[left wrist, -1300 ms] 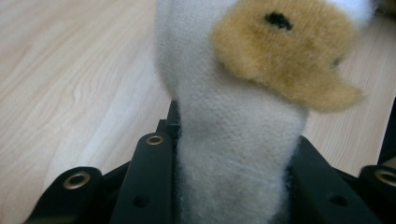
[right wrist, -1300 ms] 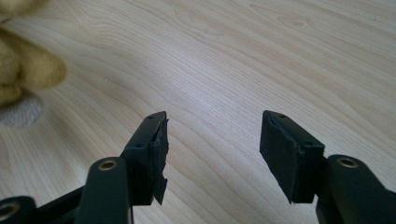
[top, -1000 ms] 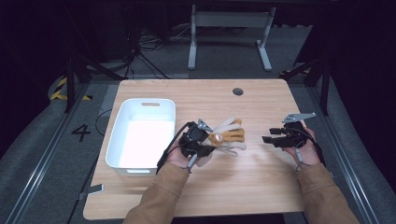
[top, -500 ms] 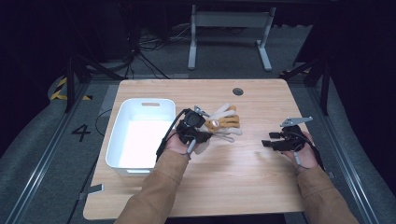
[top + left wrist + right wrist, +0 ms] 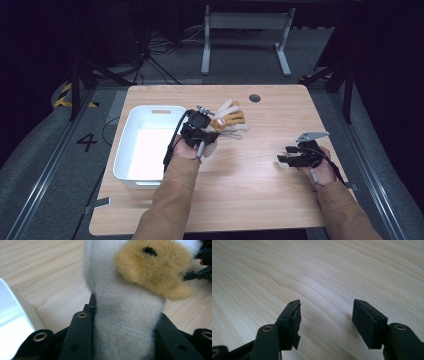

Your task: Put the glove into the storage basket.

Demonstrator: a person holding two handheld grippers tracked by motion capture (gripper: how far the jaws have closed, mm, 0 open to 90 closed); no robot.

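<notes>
A fuzzy white and tan plush glove (image 5: 231, 120) hangs just above the wooden table (image 5: 260, 190), right of the bin. My left gripper (image 5: 204, 125) is shut on its white cuff, and the glove's fingers spread out to the right. In the left gripper view the white pile (image 5: 125, 315) is squeezed between the two black jaws of the left gripper (image 5: 125, 325), with a tan patch (image 5: 150, 270) above. My right gripper (image 5: 281, 159) is low over the table's right side, open. In the right gripper view nothing lies between the pads of the right gripper (image 5: 325, 317), just bare wood.
A white rectangular bin (image 5: 125, 150) stands on the table's left part, close beside my left hand. A small round dark grommet (image 5: 255, 98) sits near the far edge. Dark floor, cables and a stand's legs lie beyond the table.
My left gripper has carried the glove away from the person and slightly left, toward the bin's far corner. The right gripper has sunk a little toward the table.
</notes>
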